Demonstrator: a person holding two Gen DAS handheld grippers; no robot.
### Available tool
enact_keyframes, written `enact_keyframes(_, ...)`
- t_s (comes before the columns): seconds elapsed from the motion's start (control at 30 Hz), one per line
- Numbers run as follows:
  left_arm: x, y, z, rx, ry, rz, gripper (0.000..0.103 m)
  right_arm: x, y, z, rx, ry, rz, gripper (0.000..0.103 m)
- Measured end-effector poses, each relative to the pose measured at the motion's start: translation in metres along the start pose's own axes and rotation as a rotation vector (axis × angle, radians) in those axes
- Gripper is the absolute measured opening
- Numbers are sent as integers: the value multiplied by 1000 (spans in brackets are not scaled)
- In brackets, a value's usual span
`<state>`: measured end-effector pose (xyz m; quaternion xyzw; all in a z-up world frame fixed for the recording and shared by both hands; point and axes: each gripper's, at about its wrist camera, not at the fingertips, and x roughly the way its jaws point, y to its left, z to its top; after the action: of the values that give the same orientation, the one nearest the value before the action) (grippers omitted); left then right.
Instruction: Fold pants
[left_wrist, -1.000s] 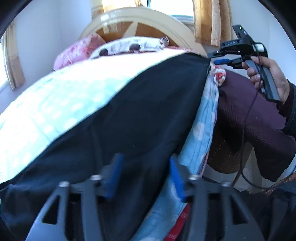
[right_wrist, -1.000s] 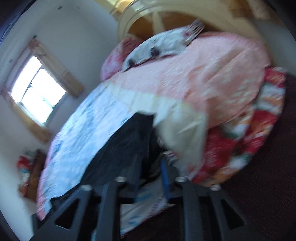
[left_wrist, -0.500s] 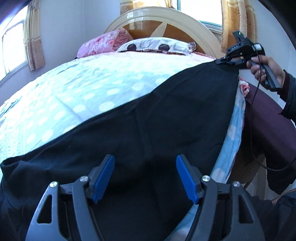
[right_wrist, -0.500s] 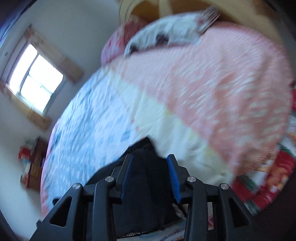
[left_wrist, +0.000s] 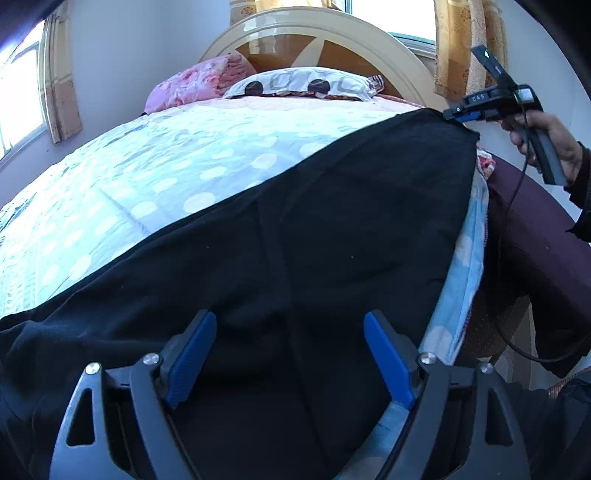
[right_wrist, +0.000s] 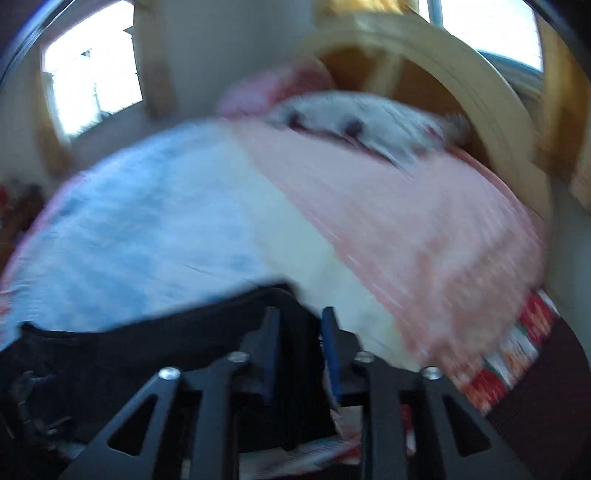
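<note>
- Left wrist view: the black pants (left_wrist: 295, 236) lie spread flat along the near edge of the bed (left_wrist: 155, 173), smooth, with a faint centre seam. The left hand-held gripper (left_wrist: 290, 350) hovers over them, jaws wide apart and empty. The right hand-held gripper (left_wrist: 458, 114) pinches their far corner.
- Right wrist view: blurred; the right hand-held gripper (right_wrist: 299, 347) is clamped on a dark fold of pants (right_wrist: 147, 354). Only here, the side window (right_wrist: 92, 74) shows fully.
</note>
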<state>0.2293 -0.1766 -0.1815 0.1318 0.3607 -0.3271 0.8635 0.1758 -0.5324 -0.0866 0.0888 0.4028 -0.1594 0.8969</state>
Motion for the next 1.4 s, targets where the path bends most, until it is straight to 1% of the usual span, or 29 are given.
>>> enact_keyframes(0.03,-1,0,0,-4,1,-5,85,-3,-7,-1,31,-11,19,33)
enact_keyframes(0.07,-1,1,0,-10,2,-11,85,-6,-11,-1,57,-21,38,37)
enact_keyframes(0.1,-1,1,1,-14,3,-13,85,-12,-12,0,67,-40,33,39)
enact_keyframes(0.13,-1,1,1,-15,2,-14,85,-17,-10,3,61,-56,23,40)
enact_keyframes(0.17,0,1,0,-14,2,-13,85,-21,-7,6,46,-70,33,40)
enact_keyframes(0.23,0,-1,0,-8,2,-4,85,-25,0,15,33,-58,125,40)
enact_keyframes(0.27,0,-2,0,-7,3,-3,85,-24,3,20,42,-39,172,41)
enact_keyframes(0.33,-1,-2,0,-13,2,-9,85,-14,3,34,64,31,226,41)
enact_keyframes(0.43,-2,-1,1,-28,-1,-14,85,15,-1,51,92,137,251,41)
enact_keyframes(0.47,-3,0,1,-31,-1,-13,85,21,-2,52,94,161,256,41)
enact_keyframes(0.57,-5,4,1,-39,-7,0,85,55,-2,52,115,312,319,40)
enact_keyframes(0.6,-5,8,1,-50,-8,7,85,59,-2,50,120,324,328,35)
enact_keyframes(0.63,-5,12,0,-59,-8,9,85,61,2,49,102,340,337,17)
enact_keyframes(0.7,-3,19,0,-88,-3,5,85,56,9,48,67,316,335,14)
enact_keyframes(0.73,-3,20,-1,-93,-4,1,85,48,13,49,47,283,346,11)
enact_keyframes(0.87,-1,15,-1,-68,-5,11,88,13,24,54,-22,117,354,10)
enact_keyframes(0.93,0,13,-1,-59,-6,19,88,3,30,57,-56,58,326,10)
enact_keyframes(0.97,1,13,-1,-60,-8,19,88,2,35,57,-84,31,291,10)
enact_keyframes(1.0,1,14,-1,-62,-10,17,88,5,38,57,-110,27,247,10)
enact_keyframes(1.03,1,14,-1,-65,-11,17,88,14,39,55,-126,48,217,10)
enact_keyframes(1.1,0,14,-1,-66,-14,15,88,41,36,47,-132,144,191,10)
enact_keyframes(1.13,-1,14,-1,-66,-14,12,88,49,33,44,-132,167,165,16)
enact_keyframes(1.17,-1,15,-1,-67,-13,9,88,53,29,42,-119,162,142,29)
enact_keyframes(1.2,-2,15,-1,-71,-14,5,88,51,25,42,-104,147,131,35)
enact_keyframes(1.23,-2,16,-1,-75,-15,1,88,45,21,44,-84,128,123,43)
enact_keyframes(1.27,-2,17,-1,-78,-15,-2,88,38,18,45,-70,110,123,46)
enact_keyframes(1.3,-2,18,-1,-80,-15,-3,88,26,14,45,-49,79,132,46)
enact_keyframes(1.4,-1,18,-2,-78,-18,3,88,-7,11,35,-26,11,106,46)
